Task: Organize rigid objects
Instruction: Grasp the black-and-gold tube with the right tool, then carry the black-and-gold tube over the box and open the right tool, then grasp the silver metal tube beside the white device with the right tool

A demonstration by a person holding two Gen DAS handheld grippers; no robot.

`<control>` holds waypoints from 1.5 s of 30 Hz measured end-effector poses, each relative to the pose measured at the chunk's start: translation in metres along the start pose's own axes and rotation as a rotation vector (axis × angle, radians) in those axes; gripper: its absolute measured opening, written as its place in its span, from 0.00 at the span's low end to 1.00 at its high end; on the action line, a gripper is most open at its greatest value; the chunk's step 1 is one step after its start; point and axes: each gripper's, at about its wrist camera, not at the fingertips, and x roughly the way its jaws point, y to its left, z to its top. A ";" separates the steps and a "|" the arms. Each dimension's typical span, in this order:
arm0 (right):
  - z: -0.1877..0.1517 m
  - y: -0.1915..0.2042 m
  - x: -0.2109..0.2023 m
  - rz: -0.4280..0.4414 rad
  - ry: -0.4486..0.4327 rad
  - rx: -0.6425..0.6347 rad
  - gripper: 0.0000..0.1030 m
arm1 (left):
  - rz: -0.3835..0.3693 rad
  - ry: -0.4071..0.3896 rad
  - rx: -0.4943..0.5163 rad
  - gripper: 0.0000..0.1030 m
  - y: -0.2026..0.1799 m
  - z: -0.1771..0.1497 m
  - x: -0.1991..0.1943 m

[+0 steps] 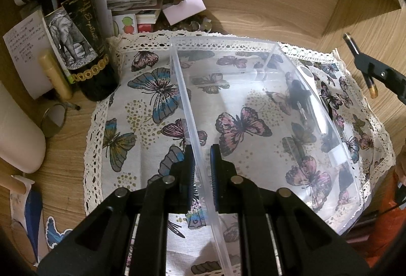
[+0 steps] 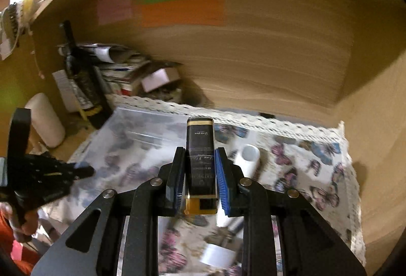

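Wood desk alcove, butterfly cloth point(image 1: 142, 124). Right gripper point(image 2: 199, 174) clamped on black box point(image 2: 200, 149), long axis along fingers, raised beside bin point(image 2: 142, 129), bin to its left. Left gripper point(image 1: 201, 169) pinches bin wall point(image 1: 187, 103), nearer. Right view alone shows white tube point(image 2: 248, 159); left view shows empty bin floor.

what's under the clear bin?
Butterfly cloth shows through the clear bin, left gripper clamping its wall. The desk beneath that cloth is covered.
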 end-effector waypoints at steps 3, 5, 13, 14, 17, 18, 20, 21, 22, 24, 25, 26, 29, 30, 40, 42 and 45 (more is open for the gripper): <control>0.004 0.015 0.005 0.026 0.002 -0.020 0.21 | -0.004 -0.004 0.001 0.11 0.000 -0.001 -0.001; 0.006 0.023 0.010 0.038 0.013 -0.037 0.21 | -0.005 -0.006 0.003 0.12 0.000 -0.001 -0.001; 0.006 0.042 0.043 0.052 0.103 -0.092 0.21 | -0.008 -0.010 0.024 0.12 -0.001 -0.002 -0.001; 0.006 0.043 0.048 0.051 0.116 -0.094 0.21 | -0.008 -0.010 0.026 0.12 -0.001 -0.002 -0.001; 0.004 0.047 0.062 0.060 0.158 -0.106 0.21 | -0.007 -0.013 0.028 0.12 -0.001 -0.002 0.000; 0.003 0.048 0.068 0.062 0.172 -0.111 0.21 | -0.007 -0.014 0.028 0.12 -0.001 -0.002 0.000; 0.002 0.050 0.077 0.063 0.195 -0.122 0.21 | -0.007 -0.014 0.029 0.12 -0.001 -0.002 0.000; 0.002 0.051 0.080 0.063 0.203 -0.125 0.21 | -0.007 -0.013 0.028 0.12 -0.001 -0.002 0.000; 0.002 0.052 0.084 0.066 0.211 -0.128 0.21 | -0.008 -0.013 0.027 0.12 -0.001 -0.002 0.000; 0.002 0.053 0.090 0.075 0.228 -0.134 0.21 | -0.008 -0.011 0.027 0.12 -0.001 -0.002 0.000; 0.002 0.054 0.092 0.080 0.238 -0.137 0.21 | -0.010 -0.011 0.024 0.12 -0.001 -0.002 0.000; 0.002 0.055 0.094 0.087 0.246 -0.140 0.21 | -0.010 -0.011 0.021 0.12 -0.001 -0.002 0.000; 0.002 0.058 0.093 0.099 0.243 -0.152 0.21 | -0.009 -0.010 0.020 0.12 -0.001 -0.001 0.000; 0.002 0.058 0.091 0.099 0.237 -0.155 0.23 | -0.008 -0.010 0.021 0.12 -0.001 -0.001 0.000; 0.013 0.032 0.051 0.047 0.135 -0.116 0.27 | 0.011 -0.007 0.033 0.12 -0.002 -0.001 0.001; 0.014 0.022 0.043 0.027 0.121 -0.100 0.30 | 0.016 -0.007 0.037 0.12 -0.003 -0.002 0.001; 0.014 0.006 0.034 -0.018 0.107 -0.079 0.32 | 0.019 -0.008 0.041 0.12 -0.004 -0.002 0.001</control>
